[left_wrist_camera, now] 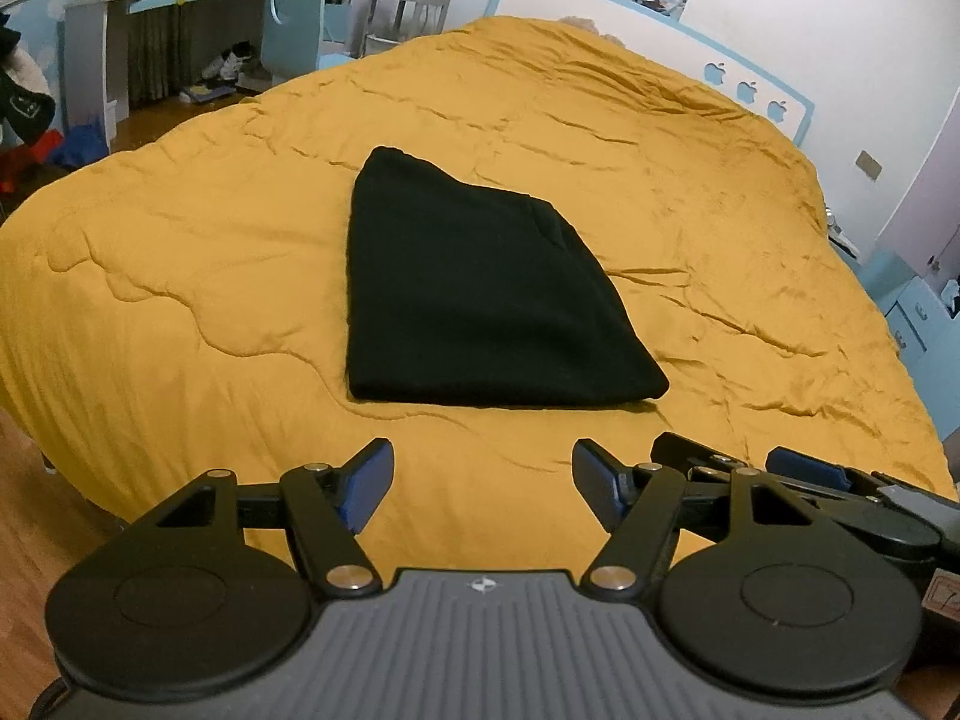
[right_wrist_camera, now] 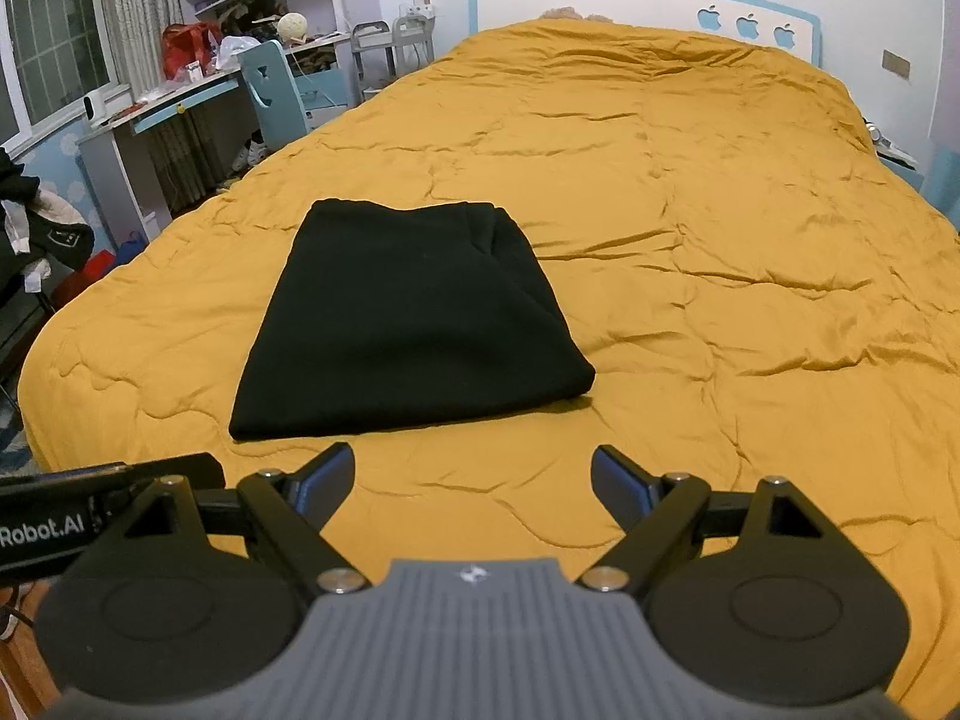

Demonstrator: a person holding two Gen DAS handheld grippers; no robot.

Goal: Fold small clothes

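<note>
One folded black knit garment [left_wrist_camera: 480, 294] lies flat near the foot of a mustard-yellow quilted bedspread [left_wrist_camera: 690, 180], its thick fold edge toward the cameras. Two grippers hover just short of it, angled downward and side by side: the left gripper [left_wrist_camera: 483, 489] and the right gripper [right_wrist_camera: 473, 489], each with blue-padded jaws spread wide and nothing between them. Behind stand a white-and-blue headboard [right_wrist_camera: 630, 6] bearing three apple cut-outs, a cluttered desk [right_wrist_camera: 180, 102] and one blue chair [right_wrist_camera: 270, 90].
</note>
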